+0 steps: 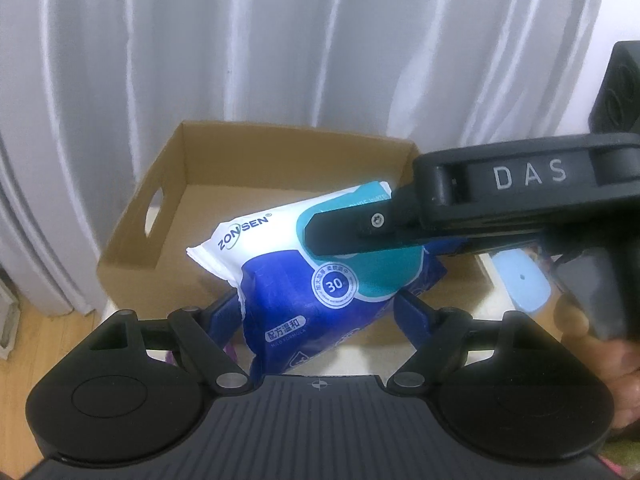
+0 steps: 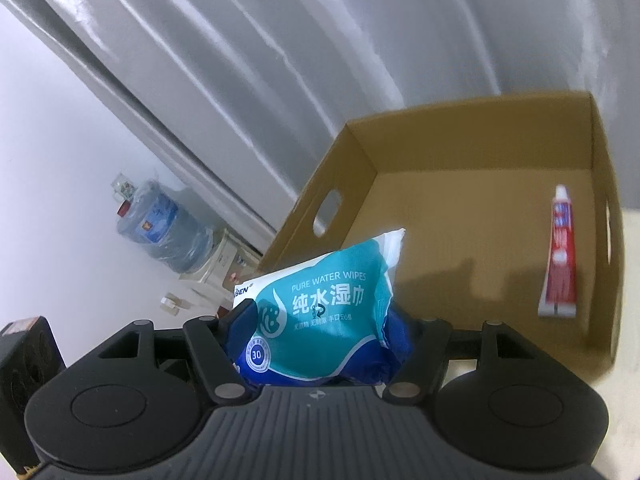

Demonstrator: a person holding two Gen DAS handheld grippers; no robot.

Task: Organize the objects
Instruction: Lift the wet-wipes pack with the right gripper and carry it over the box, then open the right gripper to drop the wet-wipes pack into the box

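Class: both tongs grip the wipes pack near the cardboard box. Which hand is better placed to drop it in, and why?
Probably the right. Its tongs grip the wipes pack facing the cardboard box floor beside the toothpaste tube; the left tongs hold its lower end.

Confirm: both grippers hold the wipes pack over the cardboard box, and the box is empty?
Not empty. The right wrist view shows a red and white tube lying inside the cardboard box. The rest holds: left gripper and right gripper both grip the wipes pack.
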